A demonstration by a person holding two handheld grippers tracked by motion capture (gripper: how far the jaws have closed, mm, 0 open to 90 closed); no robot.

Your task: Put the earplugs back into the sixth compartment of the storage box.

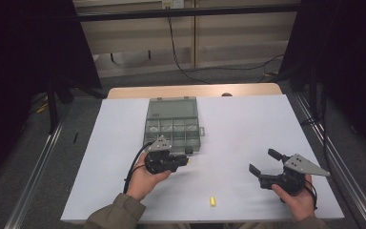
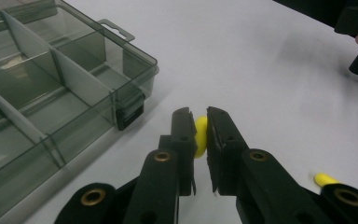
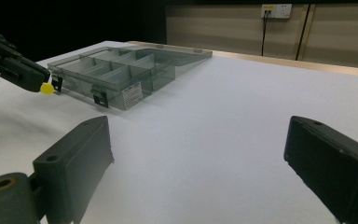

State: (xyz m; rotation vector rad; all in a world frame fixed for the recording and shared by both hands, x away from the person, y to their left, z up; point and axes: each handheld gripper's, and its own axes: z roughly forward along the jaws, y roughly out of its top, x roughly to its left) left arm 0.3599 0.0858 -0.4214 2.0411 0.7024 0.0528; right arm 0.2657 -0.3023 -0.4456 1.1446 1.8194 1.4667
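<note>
The left hand-held gripper [image 1: 187,161] is lying roughly level above the counter [image 1: 248,124], carried in the person's left hand [image 1: 145,179], with its jaws pointing toward the right side of the high view. Its jaws are clamping one small yellow piece [image 2: 200,136], which is sitting between the pads near the tips, just beside the front right corner of the compartment box [image 1: 171,125]. The right hand-held gripper [image 1: 263,161] is being held in the right hand [image 1: 299,198] near the counter's right edge, well apart from the box, with its jaws pointing toward the left of the high view and standing wide apart with nothing between them. One grey transparent compartment box is sitting on the counter with its lid folded back flat. Two yellow pieces are showing in total: the gripped one and a second yellow piece [image 1: 213,201] lying loose on the counter near the front edge, between the two hands.
</note>
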